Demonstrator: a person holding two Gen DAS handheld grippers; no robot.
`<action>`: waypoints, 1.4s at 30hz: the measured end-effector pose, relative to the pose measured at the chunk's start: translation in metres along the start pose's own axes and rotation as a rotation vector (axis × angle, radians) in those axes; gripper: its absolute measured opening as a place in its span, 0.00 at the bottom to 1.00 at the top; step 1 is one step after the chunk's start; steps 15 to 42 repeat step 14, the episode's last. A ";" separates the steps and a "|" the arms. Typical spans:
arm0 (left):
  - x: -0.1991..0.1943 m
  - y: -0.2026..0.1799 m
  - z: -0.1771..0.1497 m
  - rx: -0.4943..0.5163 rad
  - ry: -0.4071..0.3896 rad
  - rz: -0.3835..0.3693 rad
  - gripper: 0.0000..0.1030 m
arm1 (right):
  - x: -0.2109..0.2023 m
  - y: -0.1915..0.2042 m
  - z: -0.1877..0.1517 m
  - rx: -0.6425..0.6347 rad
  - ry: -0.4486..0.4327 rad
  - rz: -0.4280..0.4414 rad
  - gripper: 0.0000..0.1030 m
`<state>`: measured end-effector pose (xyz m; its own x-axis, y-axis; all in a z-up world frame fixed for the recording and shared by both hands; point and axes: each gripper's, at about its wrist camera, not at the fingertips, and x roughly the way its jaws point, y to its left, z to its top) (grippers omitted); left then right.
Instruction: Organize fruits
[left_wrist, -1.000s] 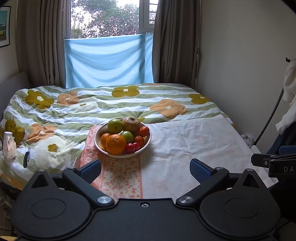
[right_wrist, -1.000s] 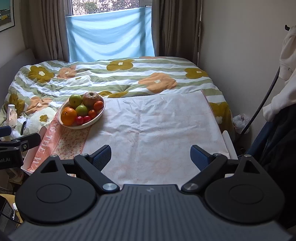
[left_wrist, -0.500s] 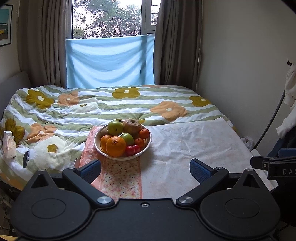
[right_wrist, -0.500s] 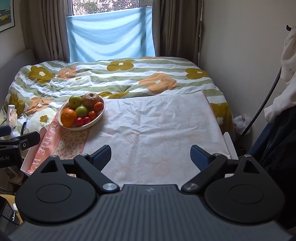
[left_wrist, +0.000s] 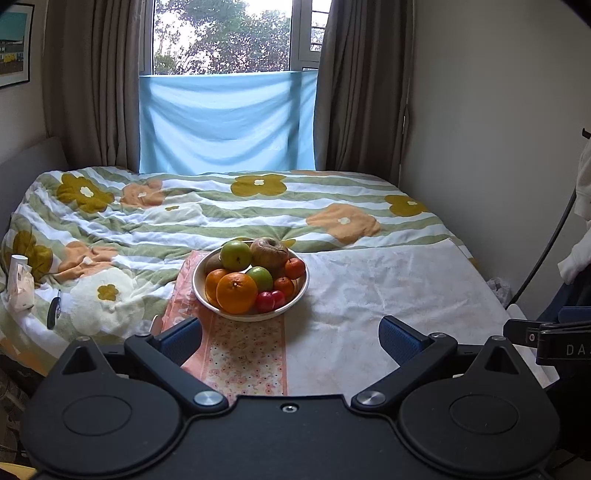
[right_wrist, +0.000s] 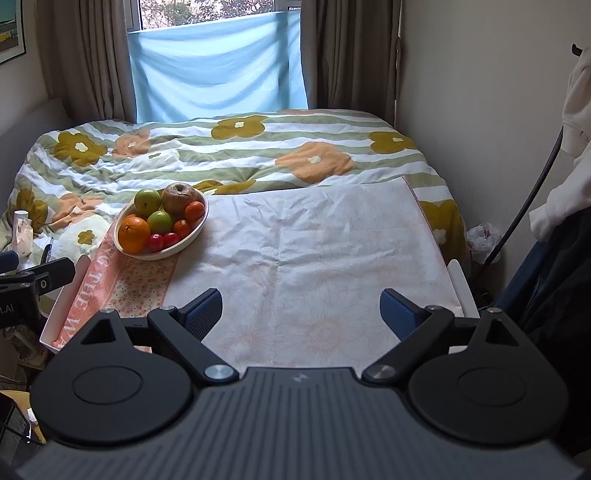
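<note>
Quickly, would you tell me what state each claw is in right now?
Left claw: open, holding nothing, short of the fruit bowl.
Right claw: open, holding nothing, over the white cloth.

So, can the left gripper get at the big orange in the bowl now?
Probably yes: the left gripper is open, and the orange sits at the bowl's near edge with nothing between them.

Small bedroom, daylight coming through a window (left_wrist: 221, 37) with trees outside — a blue cloth (left_wrist: 225, 122) covers its lower half. Brown curtains (left_wrist: 92, 81) either side, plain beige walls (left_wrist: 491, 110), and a bed (left_wrist: 332, 199) under a flowery striped duvet.
</note>
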<state>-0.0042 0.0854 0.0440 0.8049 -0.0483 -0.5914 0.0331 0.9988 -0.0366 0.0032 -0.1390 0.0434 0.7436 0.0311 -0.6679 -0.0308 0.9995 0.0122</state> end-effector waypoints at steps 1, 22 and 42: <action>0.001 0.000 0.000 -0.001 0.005 -0.001 1.00 | 0.000 0.000 0.000 0.000 0.000 0.000 1.00; 0.004 0.001 0.001 0.030 -0.007 0.033 1.00 | 0.001 -0.001 0.001 0.000 -0.001 0.001 1.00; 0.004 0.001 0.001 0.030 -0.007 0.033 1.00 | 0.001 -0.001 0.001 0.000 -0.001 0.001 1.00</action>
